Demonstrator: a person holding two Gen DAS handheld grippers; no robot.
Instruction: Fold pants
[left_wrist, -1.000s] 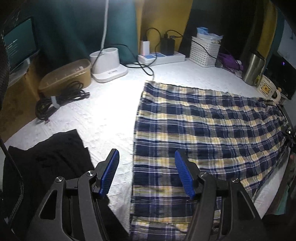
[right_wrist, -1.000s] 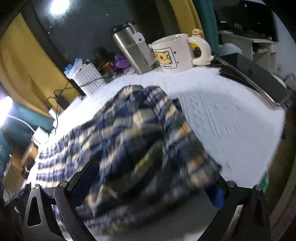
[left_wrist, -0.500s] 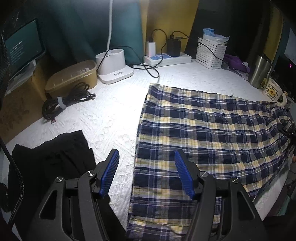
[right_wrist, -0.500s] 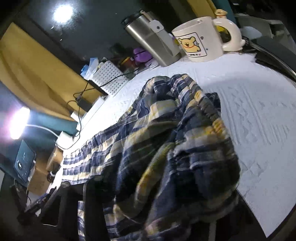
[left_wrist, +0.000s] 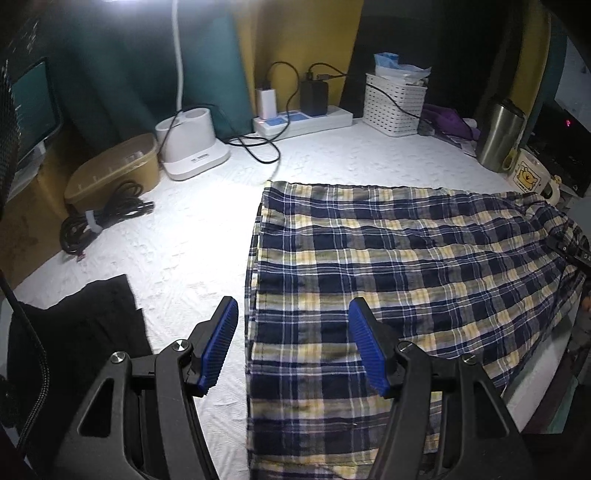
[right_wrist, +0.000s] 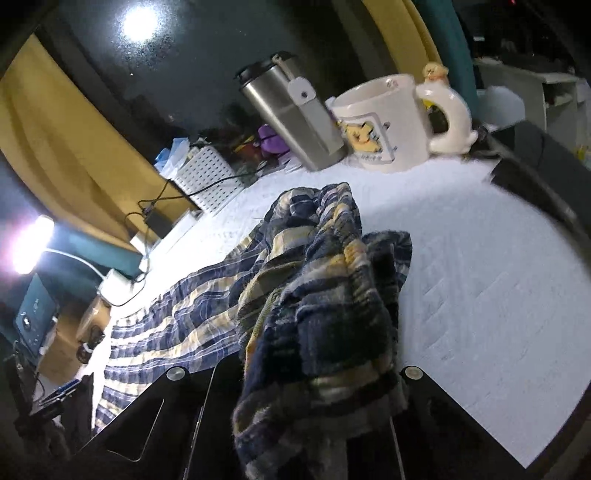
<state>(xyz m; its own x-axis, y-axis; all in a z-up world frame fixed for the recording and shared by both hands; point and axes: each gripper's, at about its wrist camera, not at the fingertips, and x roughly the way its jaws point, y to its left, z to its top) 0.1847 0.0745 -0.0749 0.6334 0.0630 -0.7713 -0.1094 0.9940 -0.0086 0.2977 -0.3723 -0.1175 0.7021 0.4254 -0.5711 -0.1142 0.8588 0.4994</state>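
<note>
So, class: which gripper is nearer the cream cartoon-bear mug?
Right. The right gripper, shut on the plaid pants, sits at their end near the mug; the left gripper hovers open over the opposite end.

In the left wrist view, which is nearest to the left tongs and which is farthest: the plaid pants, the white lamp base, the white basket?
1. The plaid pants: directly under and ahead of the open left tongs.
2. The white lamp base: farther back, to the left.
3. The white basket: at the back wall, to the right, farthest.
</note>
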